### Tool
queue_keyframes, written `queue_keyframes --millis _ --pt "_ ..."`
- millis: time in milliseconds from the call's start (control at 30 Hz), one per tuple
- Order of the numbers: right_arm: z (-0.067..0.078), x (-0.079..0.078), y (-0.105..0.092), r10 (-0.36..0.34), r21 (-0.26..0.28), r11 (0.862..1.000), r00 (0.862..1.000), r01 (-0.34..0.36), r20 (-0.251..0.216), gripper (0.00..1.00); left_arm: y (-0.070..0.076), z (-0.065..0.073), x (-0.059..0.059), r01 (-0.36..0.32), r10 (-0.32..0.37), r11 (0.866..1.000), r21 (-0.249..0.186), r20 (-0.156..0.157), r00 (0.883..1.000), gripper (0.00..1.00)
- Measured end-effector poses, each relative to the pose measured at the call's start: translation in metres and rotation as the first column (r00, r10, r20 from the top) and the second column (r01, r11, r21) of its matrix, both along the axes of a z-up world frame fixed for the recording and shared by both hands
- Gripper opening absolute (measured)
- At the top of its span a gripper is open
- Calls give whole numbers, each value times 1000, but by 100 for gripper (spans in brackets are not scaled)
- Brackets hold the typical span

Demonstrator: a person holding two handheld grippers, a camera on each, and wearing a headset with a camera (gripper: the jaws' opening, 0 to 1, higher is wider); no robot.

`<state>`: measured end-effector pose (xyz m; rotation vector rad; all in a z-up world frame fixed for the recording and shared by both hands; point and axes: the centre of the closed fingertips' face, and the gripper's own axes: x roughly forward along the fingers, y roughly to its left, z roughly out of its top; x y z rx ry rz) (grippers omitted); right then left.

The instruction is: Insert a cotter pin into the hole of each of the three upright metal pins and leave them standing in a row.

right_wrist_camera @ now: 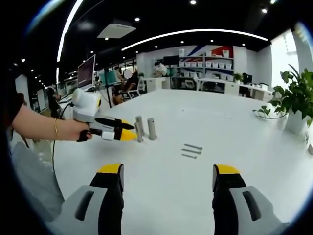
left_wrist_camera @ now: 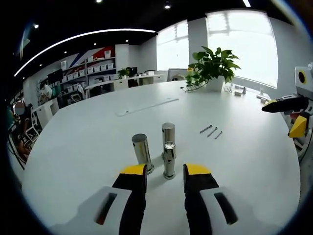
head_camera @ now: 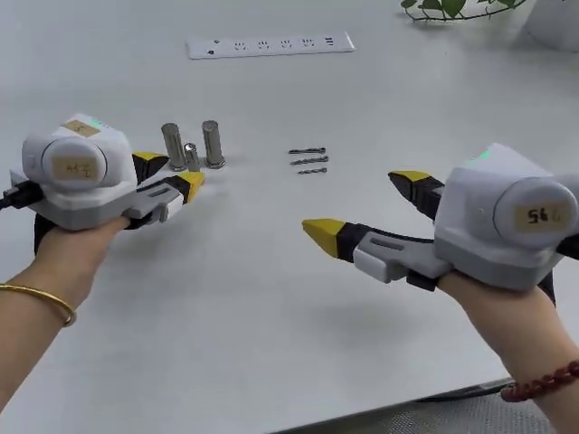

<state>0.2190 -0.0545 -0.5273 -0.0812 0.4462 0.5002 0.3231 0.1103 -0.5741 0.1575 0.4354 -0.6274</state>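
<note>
Three upright metal pins stand close together on the white table: a tall one [head_camera: 173,145], a shorter one [head_camera: 192,155] and another tall one [head_camera: 212,143]. My left gripper [head_camera: 172,172] is open right beside them. In the left gripper view the short pin [left_wrist_camera: 169,159] stands just ahead of the gap between the jaws, with nothing held in my left gripper [left_wrist_camera: 165,171]. Three cotter pins [head_camera: 309,160] lie side by side to the right of the metal pins. My right gripper [head_camera: 365,204] hovers wide open nearer to me, apart from the cotter pins [right_wrist_camera: 191,151].
A white power strip [head_camera: 270,44] lies at the far side of the table. A potted plant [head_camera: 452,7] stands at the far right corner. The table's front edge [head_camera: 362,411] runs just below my right hand. Desks and shelves fill the room behind.
</note>
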Motion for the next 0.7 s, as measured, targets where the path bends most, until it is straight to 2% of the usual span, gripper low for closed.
queue_keyframes --millis 267,367,567,700 --pt "-7 0 -2 -6 -1 1000 1000 6 -16 71 -3 -2 9 12 -12 1000 -20 -3 1000 20" --pt "-8 1 -4 -16 -2 1000 1000 16 -17 70 -5 -2 10 28 -28 999 -32 -2 1000 15" --pt "-12 1 -6 -23 -4 1000 999 23 -25 70 -10 -3 10 68 -68 997 -24 5 998 12" --pt "-13 1 -6 -22 -9 1000 999 22 -26 70 -12 -5 10 78 -78 996 -36 -8 997 7"
